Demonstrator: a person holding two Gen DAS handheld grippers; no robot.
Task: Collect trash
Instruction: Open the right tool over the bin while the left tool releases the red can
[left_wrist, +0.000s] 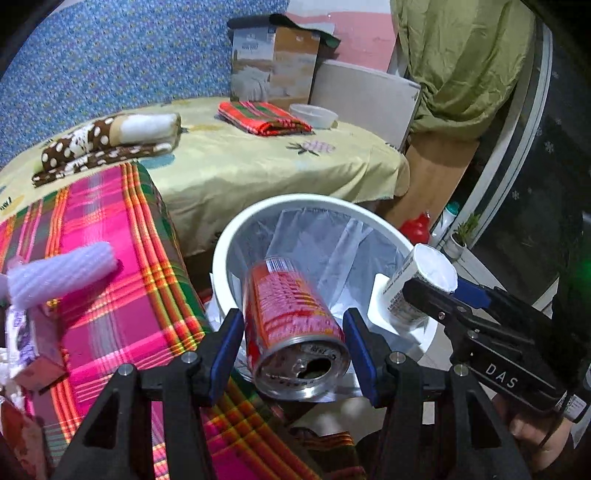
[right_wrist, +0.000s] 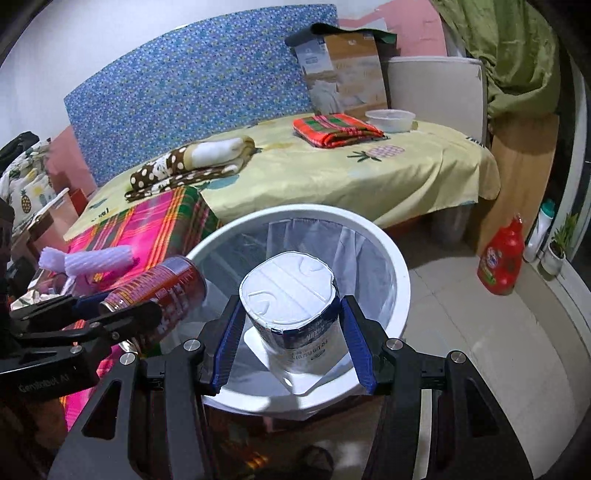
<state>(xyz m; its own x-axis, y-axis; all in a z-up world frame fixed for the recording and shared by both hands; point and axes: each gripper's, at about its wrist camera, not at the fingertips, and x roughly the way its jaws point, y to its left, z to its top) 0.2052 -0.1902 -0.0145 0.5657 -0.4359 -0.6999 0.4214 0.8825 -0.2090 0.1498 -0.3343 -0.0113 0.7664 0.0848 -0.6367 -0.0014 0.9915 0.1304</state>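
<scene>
A white bin (left_wrist: 236, 229) lined with a clear bag stands on the floor beside the bed; it also shows in the right wrist view (right_wrist: 400, 273). A red drink can (left_wrist: 291, 325) lies between the fingers of my left gripper (left_wrist: 293, 350) over the bin's near rim, with a gap on each side. The can shows too in the right wrist view (right_wrist: 162, 291). My right gripper (right_wrist: 291, 343) is shut on a white yogurt cup (right_wrist: 291, 306), bottom up, held over the bin's mouth. The cup also shows in the left wrist view (left_wrist: 421, 284).
A pink plaid cloth (left_wrist: 110, 266) covers the surface at left, with a white foam sleeve (left_wrist: 62, 273) and wrappers (left_wrist: 29, 343) on it. A yellow-sheeted bed (right_wrist: 332, 173) holds folded cloths and a bowl. A red detergent bottle (right_wrist: 502, 254) stands on the floor at right.
</scene>
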